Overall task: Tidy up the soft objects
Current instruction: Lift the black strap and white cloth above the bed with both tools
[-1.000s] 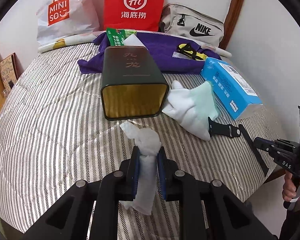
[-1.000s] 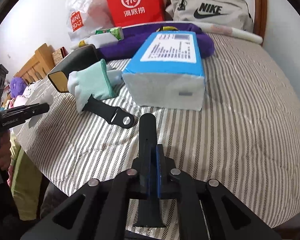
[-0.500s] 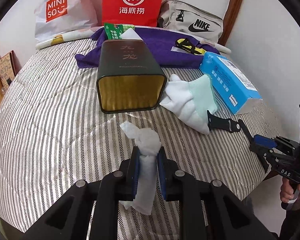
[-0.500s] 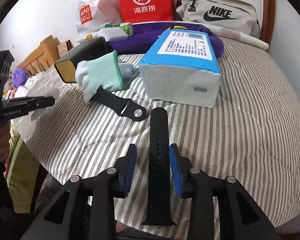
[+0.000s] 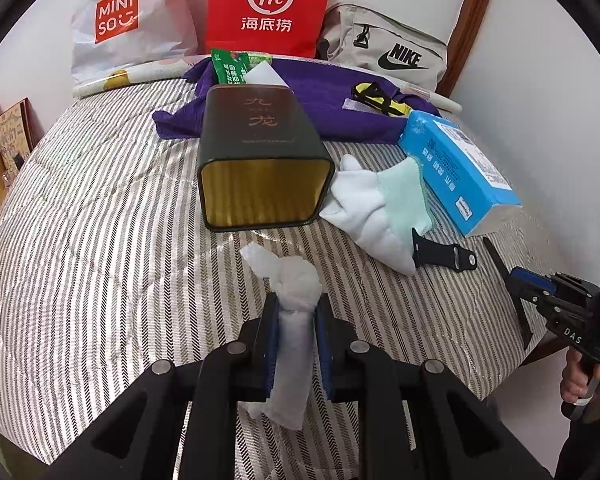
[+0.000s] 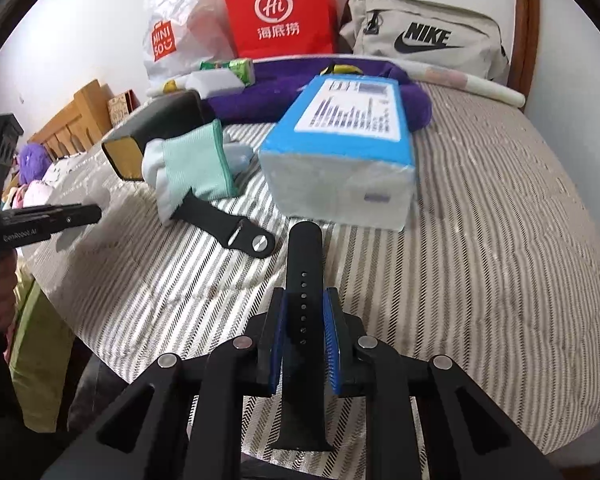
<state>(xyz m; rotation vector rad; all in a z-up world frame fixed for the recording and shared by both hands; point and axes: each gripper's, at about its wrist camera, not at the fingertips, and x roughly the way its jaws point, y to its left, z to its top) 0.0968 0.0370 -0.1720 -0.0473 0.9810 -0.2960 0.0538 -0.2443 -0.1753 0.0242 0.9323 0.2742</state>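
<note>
My left gripper (image 5: 296, 308) is shut on a twisted white cloth (image 5: 290, 320) and holds it above the striped bed, just in front of the open mouth of a dark green tin box (image 5: 260, 160) lying on its side. My right gripper (image 6: 305, 300) has its blue pads against both edges of a black watch strap (image 6: 304, 276) that lies lengthwise between them. A second black strap piece (image 6: 224, 224) lies to the left, partly under a white and mint glove (image 6: 188, 168). The right gripper also shows in the left wrist view (image 5: 528, 284).
A blue tissue pack (image 6: 348, 144) lies just beyond the strap. A purple cloth (image 5: 332, 104), a green packet (image 5: 236, 66), a red bag (image 5: 266, 4), a Miniso bag (image 5: 120, 20) and a Nike pouch (image 5: 384, 48) sit at the back. The bed edge (image 6: 100, 344) is close at the left.
My right gripper opened about half a second ago and has now closed back in on the strap, gripping it across its width. My left gripper keeps its hold on the cloth.
</note>
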